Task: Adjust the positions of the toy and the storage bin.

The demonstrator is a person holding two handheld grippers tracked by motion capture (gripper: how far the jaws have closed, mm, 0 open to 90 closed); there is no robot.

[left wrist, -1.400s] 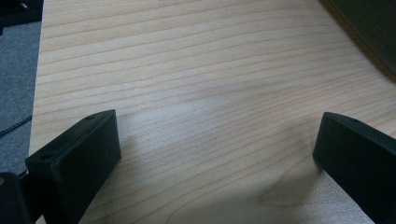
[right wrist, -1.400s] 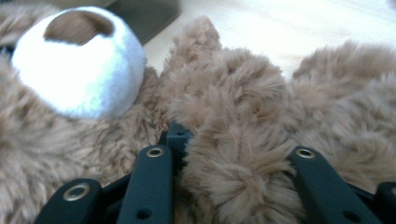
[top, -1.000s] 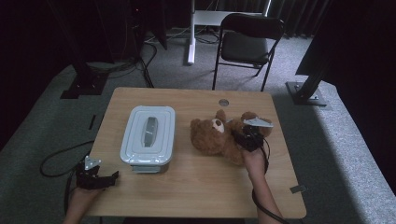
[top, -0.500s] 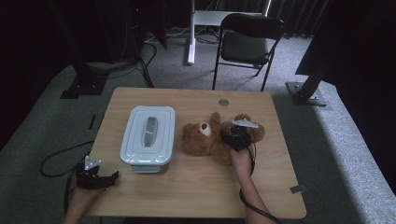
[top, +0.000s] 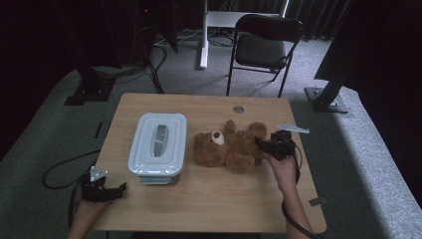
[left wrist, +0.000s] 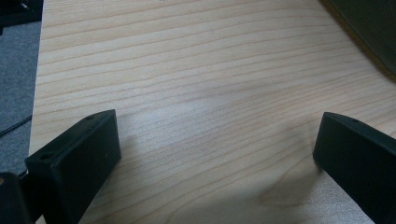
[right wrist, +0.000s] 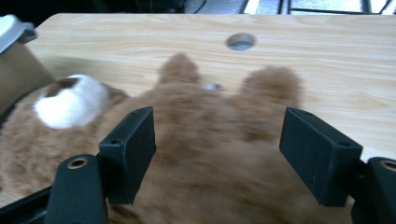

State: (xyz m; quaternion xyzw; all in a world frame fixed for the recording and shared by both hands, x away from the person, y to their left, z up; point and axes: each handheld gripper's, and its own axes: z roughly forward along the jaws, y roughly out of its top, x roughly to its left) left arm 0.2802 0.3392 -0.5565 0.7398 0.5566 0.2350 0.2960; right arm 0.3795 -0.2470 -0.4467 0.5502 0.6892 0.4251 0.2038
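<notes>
On the table (top: 209, 199), right of centre, a brown bear (top: 231, 148) lies on its back, its head with the white muzzle toward the left and its legs toward the right. Its head sits just beside a grey box (top: 158, 148), which stands left of centre with its lid on; the two look close, though whether they touch I cannot tell.

At the bear's right end the right gripper (top: 263, 145) points left, held by a hand at the table's right side with its cable trailing toward the near edge. Its jaws have just been opening and now stand wide and released. In the right gripper view the right gripper (right wrist: 217, 149) has the bear's (right wrist: 205, 158) furry body between the jaws, but the pads stand clear of the fur on both sides, so nothing is grasped. A round hole (right wrist: 240, 41) shows in the table (right wrist: 327, 70) beyond the bear's paws.

Near the left corner the left gripper (top: 119, 188) rests at the table edge in the other hand. In the left gripper view the left gripper (left wrist: 217, 144) has its jaws spread wide over bare wood (left wrist: 196, 84), holding nothing.

Beyond the far edge a chair (top: 266, 47) stands on the carpet.
</notes>
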